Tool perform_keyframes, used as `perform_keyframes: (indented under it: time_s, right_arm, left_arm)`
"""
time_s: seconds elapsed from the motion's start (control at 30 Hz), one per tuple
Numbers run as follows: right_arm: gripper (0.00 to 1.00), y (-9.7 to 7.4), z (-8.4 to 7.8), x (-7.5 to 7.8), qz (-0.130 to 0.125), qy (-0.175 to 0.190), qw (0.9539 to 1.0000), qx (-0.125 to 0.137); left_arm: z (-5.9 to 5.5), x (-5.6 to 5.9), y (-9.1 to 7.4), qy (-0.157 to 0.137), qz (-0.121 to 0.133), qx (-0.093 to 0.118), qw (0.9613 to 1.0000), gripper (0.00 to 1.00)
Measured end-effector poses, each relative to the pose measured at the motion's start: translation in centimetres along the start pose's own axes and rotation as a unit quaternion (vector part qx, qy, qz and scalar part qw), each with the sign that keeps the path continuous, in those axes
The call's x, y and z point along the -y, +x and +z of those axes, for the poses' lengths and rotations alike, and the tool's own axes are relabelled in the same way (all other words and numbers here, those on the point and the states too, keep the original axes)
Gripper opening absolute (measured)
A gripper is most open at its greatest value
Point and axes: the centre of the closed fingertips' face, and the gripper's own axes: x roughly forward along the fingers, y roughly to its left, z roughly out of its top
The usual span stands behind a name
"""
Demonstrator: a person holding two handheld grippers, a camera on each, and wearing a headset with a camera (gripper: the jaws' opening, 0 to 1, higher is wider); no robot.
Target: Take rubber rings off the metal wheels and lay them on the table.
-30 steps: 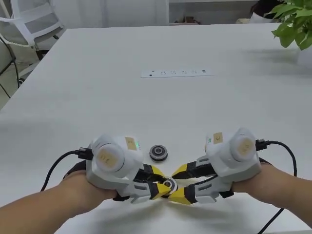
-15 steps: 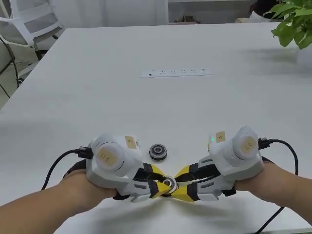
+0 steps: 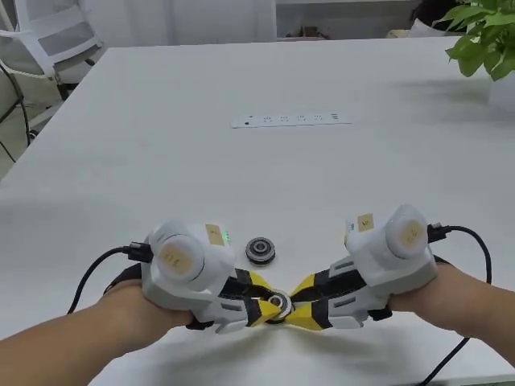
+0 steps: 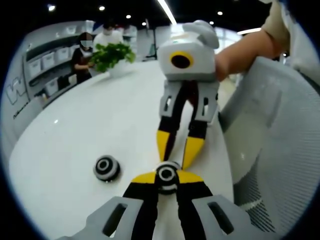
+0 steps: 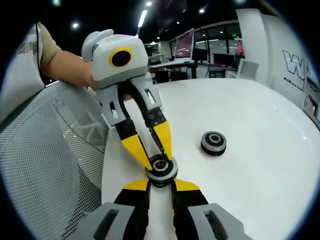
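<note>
While my left gripper (image 3: 261,309) and right gripper (image 3: 296,310) clench one wheel (image 3: 278,304), its ring (image 5: 172,173) looks stretchy; I'd peel at the rim.

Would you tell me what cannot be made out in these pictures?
Held wheel: in the head view the left gripper and right gripper cover most of its rim, so whether the rubber ring has started off cannot be told. Their yellow tips cover much of it in both gripper views too.
Second wheel: too small in the head view to judge its ring.
Power strip: markings too small, head view.
Plant: cut off by the head view's edge.
</note>
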Motion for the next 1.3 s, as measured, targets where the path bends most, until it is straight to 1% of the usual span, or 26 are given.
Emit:
perform_keyframes:
  time_s: [0.5, 0.57, 0.6, 0.63, 0.67, 0.73, 0.8, 0.93, 0.97, 1.17, 1.3]
  right_arm:
    - [0.08, -0.2, -0.1, -0.2, 0.01, 0.036, 0.9992, 0.011]
    - [0.07, -0.2, -0.2, -0.1, 0.011, 0.04, 0.9991, 0.012]
    - [0.03, -0.3, -0.3, 0.2, 0.001, 0.039, 0.9992, 0.009]
    - [0.0, -0.3, -0.3, 0.0, 0.009, 0.036, 0.9993, 0.01]
    - [0.0, -0.3, -0.3, 0.1, 0.006, 0.044, 0.999, 0.01]
    - [0.0, -0.3, -0.3, 0.1, 0.006, 0.04, 0.9991, 0.009]
    - [0.0, -0.3, -0.3, 0.1, 0.006, 0.045, 0.9989, 0.01]
    - [0.0, -0.4, -0.3, 0.2, 0.005, 0.064, 0.9978, 0.015]
    - [0.0, -0.5, -0.3, 0.2, 0.007, 0.078, 0.9967, 0.018]
    - [0.0, -0.8, -0.3, 0.4, 0.003, 0.095, 0.9951, 0.028]
    - [0.0, -1.1, -0.2, 0.7, -0.001, 0.112, 0.993, 0.038]
  left_arm:
    - [0.0, 0.0, 0.0, -0.001, 0.0, 0.0, 1.0, 0.13]
    - [0.0, 0.0, 0.0, -0.001, 0.001, 0.0, 1.0, 0.13]
    - [0.0, 0.0, 0.0, -0.001, 0.0, 0.0, 1.0, 0.13]
    - [0.0, 0.0, 0.0, -0.001, 0.0, 0.0, 1.0, 0.13]
    - [0.0, 0.0, 0.0, -0.001, 0.0, 0.0, 1.0, 0.13]
    - [0.0, 0.0, 0.0, -0.001, 0.0, 0.0, 1.0, 0.13]
    - [0.0, 0.0, 0.0, -0.001, 0.0, 0.0, 1.0, 0.13]
    - [0.0, 0.0, 0.0, -0.001, 0.0, -0.001, 1.0, 0.13]
    - [0.0, 0.0, 0.0, -0.001, 0.001, -0.001, 1.0, 0.13]
    - [0.0, 0.0, 0.1, -0.002, 0.001, 0.0, 1.0, 0.13]
    - [0.0, 0.0, 0.1, -0.002, 0.001, -0.001, 1.0, 0.13]
